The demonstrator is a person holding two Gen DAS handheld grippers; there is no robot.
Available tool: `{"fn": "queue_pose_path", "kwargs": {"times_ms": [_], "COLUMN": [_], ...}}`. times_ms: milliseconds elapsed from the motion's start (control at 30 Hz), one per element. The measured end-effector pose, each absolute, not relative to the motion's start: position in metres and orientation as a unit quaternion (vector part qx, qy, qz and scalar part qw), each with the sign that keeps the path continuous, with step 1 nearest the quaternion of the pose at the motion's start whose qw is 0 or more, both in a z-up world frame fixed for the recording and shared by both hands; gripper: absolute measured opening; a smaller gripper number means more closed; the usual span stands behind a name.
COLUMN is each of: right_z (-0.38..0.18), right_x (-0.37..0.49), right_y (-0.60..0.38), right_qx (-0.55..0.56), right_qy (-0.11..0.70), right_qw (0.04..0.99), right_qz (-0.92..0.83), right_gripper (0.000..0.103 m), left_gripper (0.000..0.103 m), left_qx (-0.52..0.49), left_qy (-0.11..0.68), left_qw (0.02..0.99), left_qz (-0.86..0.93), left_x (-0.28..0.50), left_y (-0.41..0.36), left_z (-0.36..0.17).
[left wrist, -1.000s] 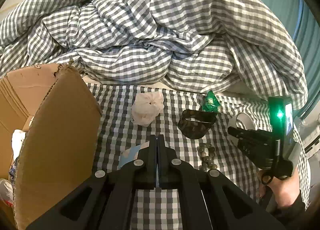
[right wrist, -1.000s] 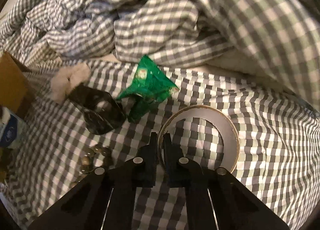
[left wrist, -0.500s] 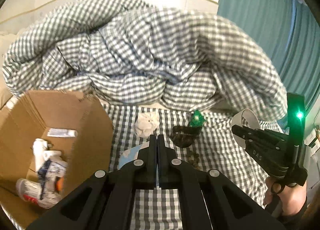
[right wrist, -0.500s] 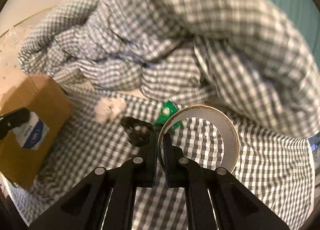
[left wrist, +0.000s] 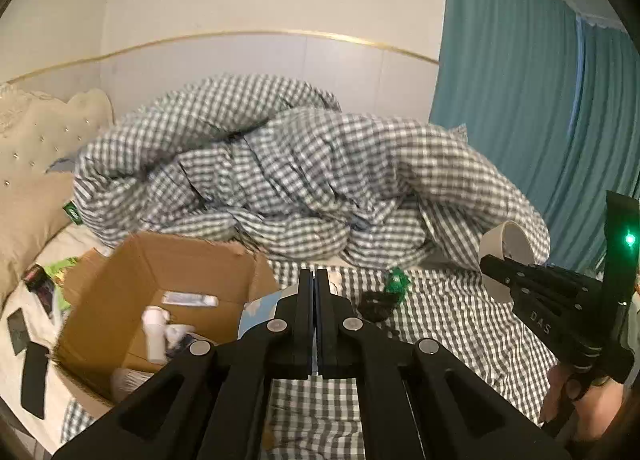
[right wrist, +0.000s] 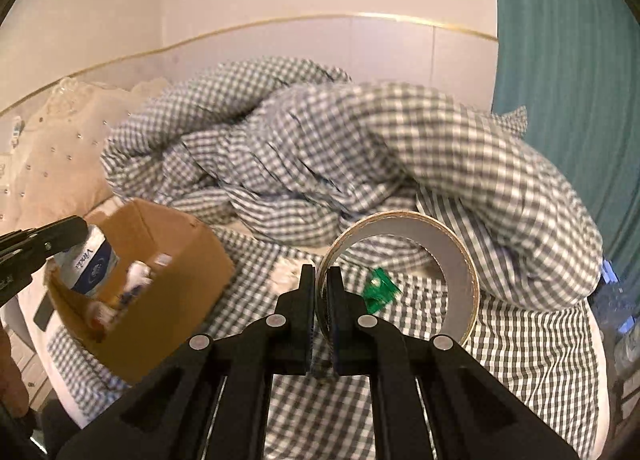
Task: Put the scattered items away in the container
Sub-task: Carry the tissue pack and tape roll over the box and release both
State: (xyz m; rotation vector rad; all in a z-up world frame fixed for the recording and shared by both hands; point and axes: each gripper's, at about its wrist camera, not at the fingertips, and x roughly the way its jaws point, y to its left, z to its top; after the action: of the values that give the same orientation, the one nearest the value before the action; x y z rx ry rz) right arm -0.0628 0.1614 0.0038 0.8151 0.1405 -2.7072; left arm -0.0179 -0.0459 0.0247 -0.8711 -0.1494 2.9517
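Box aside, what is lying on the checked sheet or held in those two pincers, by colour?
Green: 1, wrapper on the sheet
Black: 1, band on the sheet
White: 1, crumpled tissue on the sheet
Tan: 1, tape roll in the right gripper
Blue and white: 1, tissue pack in the left gripper
Total: 5 in view

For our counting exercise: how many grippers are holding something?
2: the right gripper pinches the tape roll; the left gripper holds a tissue pack above the cardboard box.
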Motion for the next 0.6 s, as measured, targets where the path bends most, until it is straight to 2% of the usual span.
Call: {"fn": "queue_pose_path", "kwargs": {"times_ms": [333, 600], "right_z": [0.04, 0.045], "right_x": [-0.029, -0.029], "right_y": [0.111, 0.052], "right_qx": [0.252, 0.247], "right_qy": [0.051, 0.048], "right_qw": [0.19, 0.238], "right_qz": [-0.948, -0.938], "right_gripper": [0.005, 0.005], "left_gripper": [0.0, 0.0], "left_qx": [-0.251, -0.251], "left_qy": [-0.052, -0.068], "left_qw": [-0.001, -0.031], "left_qz": [0.966, 0.965], "left_x": [0.018, 0.027], "left_y": [-0.1, -0.151], "left_z": [0.059, 0.059]}}
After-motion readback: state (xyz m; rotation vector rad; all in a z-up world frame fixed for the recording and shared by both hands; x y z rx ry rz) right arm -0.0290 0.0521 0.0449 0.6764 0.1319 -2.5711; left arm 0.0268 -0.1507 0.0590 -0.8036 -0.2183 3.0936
